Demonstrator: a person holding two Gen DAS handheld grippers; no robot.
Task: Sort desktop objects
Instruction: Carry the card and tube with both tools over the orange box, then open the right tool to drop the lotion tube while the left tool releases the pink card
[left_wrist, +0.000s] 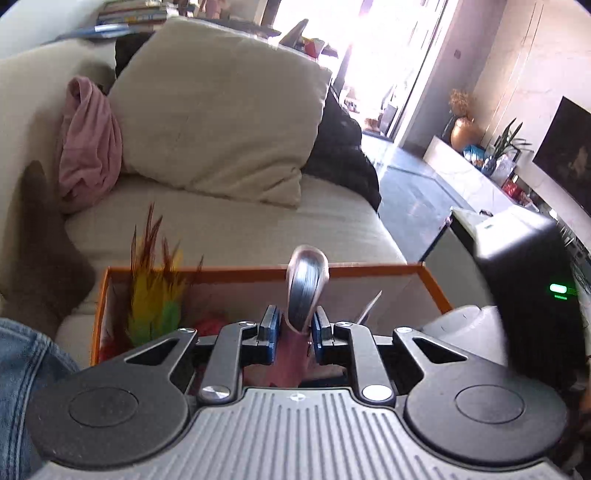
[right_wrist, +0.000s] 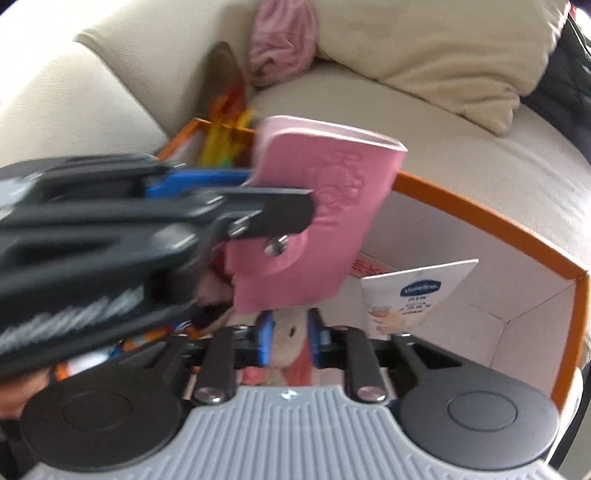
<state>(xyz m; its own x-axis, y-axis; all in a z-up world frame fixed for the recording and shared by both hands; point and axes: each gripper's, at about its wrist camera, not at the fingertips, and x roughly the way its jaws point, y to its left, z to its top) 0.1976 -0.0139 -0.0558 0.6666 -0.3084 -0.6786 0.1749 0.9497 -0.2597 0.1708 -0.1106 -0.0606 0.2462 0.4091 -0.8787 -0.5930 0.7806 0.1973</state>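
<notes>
Closest in, the left gripper (left_wrist: 293, 328) has its blue pads clamped on a pink notebook (left_wrist: 306, 291), which it carries edge-on: from the left wrist only the grey page block and thin pink cover show, standing up between the fingers. The right wrist view gives the flat side, the embossed pink cover tilted, its long axis running up and away from the fingers, and the whole thing hanging above the orange-rimmed box (right_wrist: 491, 229).

The right gripper (right_wrist: 290, 336) sits low over the same box, fingers parted a little with nothing pinched between them; behind that gap lies something soft, white and pink, too blurred to name.

Further on, inside the box, a Vaseline sachet (right_wrist: 413, 291) leans against the white wall on the right, and bright feathers (left_wrist: 155, 280) stick up at the far left corner.

So the relation that counts: the notebook is directly over the box opening, and below it lies the middle of the box, between feathers and sachet. The left hand is the one holding, so the drop looks like its job; a straight descent should do.

Beyond the rim are the beige sofa seat (left_wrist: 236, 229), a big cushion and a crumpled pink cloth.
</notes>
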